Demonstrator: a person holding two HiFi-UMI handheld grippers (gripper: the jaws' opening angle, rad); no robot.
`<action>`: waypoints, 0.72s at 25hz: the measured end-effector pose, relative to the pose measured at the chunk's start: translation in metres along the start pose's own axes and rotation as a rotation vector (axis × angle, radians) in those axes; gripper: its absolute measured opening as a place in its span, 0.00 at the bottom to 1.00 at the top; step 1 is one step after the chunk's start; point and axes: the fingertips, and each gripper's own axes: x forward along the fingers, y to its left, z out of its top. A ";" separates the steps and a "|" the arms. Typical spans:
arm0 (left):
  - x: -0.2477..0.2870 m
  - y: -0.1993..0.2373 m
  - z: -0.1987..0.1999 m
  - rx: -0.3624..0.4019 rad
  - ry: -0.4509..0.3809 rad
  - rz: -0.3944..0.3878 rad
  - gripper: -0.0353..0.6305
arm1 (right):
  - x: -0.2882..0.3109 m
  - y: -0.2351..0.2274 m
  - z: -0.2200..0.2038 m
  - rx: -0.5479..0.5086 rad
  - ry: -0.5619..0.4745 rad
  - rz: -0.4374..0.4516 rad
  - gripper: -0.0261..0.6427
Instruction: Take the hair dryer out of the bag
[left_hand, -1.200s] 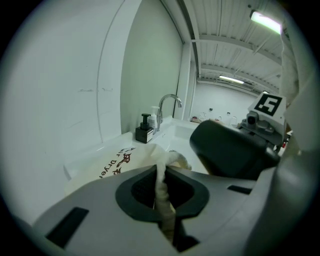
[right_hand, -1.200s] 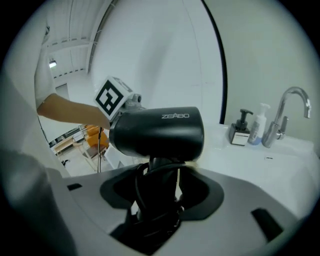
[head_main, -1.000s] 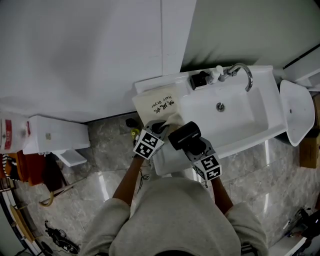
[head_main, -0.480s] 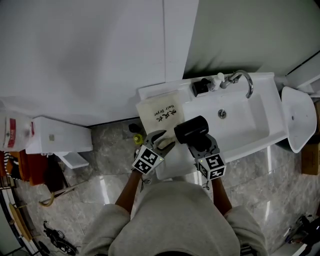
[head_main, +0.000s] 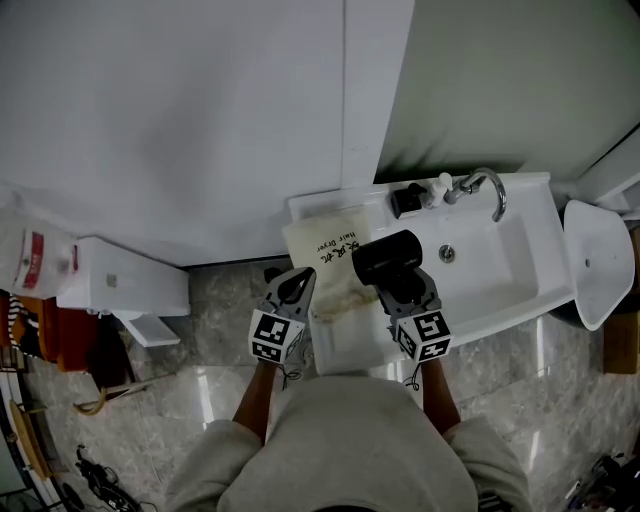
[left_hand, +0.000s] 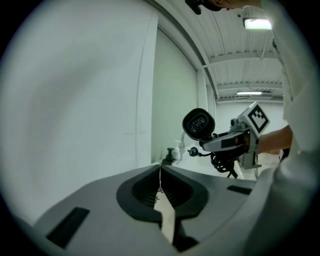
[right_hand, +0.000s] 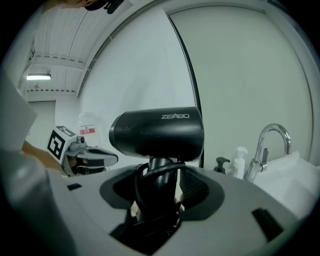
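**While the hair dryer (head_main: 385, 255) is out of the bag (head_main: 325, 245)**

With its handle clamped in the right tongs (right_hand: 157, 192), the black hair dryer is held above the counter (head_main: 350, 345), just right of the flat beige bag. The left tongs (left_hand: 160, 187) are pressed together at the bag's left edge.

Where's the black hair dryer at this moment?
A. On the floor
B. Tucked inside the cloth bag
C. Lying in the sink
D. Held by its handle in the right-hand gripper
D. The hair dryer stands with its handle and wrapped cord clamped between the jaws of the right gripper, outside the bag and not in the sink.
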 end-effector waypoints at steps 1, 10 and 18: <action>-0.003 0.009 0.004 -0.005 -0.012 0.027 0.07 | 0.002 0.000 0.006 -0.004 -0.009 0.001 0.38; -0.022 0.057 0.040 -0.006 -0.076 0.127 0.07 | 0.020 -0.005 0.059 -0.056 -0.105 -0.013 0.38; -0.031 0.075 0.061 -0.006 -0.124 0.158 0.07 | 0.025 -0.001 0.086 -0.081 -0.149 -0.024 0.38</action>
